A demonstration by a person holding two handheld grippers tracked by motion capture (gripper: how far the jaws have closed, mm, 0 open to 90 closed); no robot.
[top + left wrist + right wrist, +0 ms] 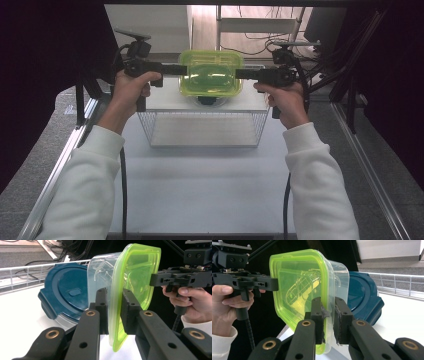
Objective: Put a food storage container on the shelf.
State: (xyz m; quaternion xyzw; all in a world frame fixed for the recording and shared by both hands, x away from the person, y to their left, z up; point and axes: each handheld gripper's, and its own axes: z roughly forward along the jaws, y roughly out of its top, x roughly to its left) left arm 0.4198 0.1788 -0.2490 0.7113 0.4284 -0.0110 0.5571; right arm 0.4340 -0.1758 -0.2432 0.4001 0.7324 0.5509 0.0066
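Green-lidded clear container (211,73) clamped by both claws, hiding most of blue lid (65,292).

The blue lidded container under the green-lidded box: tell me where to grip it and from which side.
Judging by its pose, take the blue lidded container by its protruding corner tab, coming in level from the side. The lid's top is broad and flat, so jaws get little purchase from above. The green-lidded box, held above it, should probably move aside first.

The blue lid (65,293) is half covered by the clear tub (100,277). In the high view the dark thing (206,100) under the tub cannot be identified. Both sleeves (85,200) are cut off below.
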